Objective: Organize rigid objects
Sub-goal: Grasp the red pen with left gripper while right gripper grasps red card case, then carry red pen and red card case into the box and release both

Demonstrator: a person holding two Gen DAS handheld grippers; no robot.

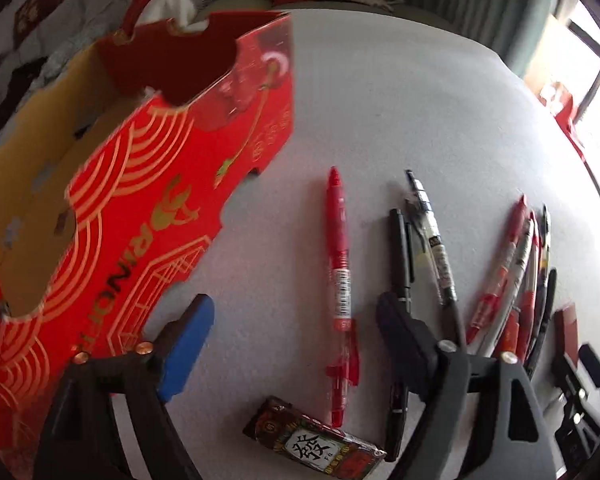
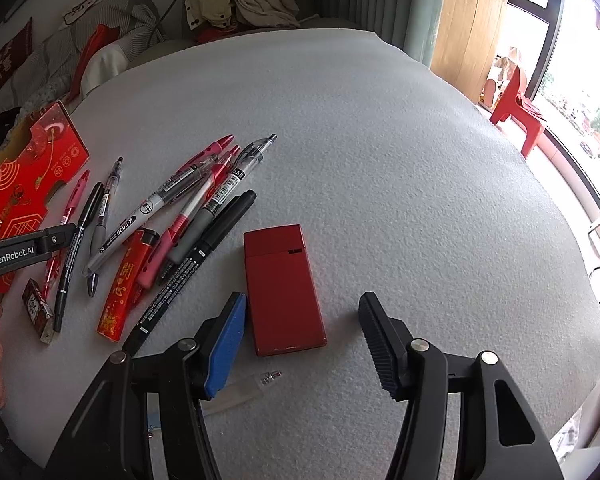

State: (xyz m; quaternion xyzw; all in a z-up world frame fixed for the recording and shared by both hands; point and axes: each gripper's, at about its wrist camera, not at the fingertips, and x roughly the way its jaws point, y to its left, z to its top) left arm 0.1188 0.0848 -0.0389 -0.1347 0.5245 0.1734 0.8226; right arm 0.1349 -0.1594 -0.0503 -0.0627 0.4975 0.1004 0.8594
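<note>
white foam sheeting covers the table [image 2: 380, 160], with pens heaped toward its left edge beside the red cardboard box [image 1: 100, 208]. the left gripper [image 1: 296, 320] hangs with jaws apart over a red gel pen [image 1: 339, 264]; a black marker [image 1: 400, 256] lies right against one finger and could get dragged. the right gripper [image 2: 302, 338], jaws apart, straddles a flat red case [image 2: 282, 288], whose low profile may let the pads skid off.
</note>
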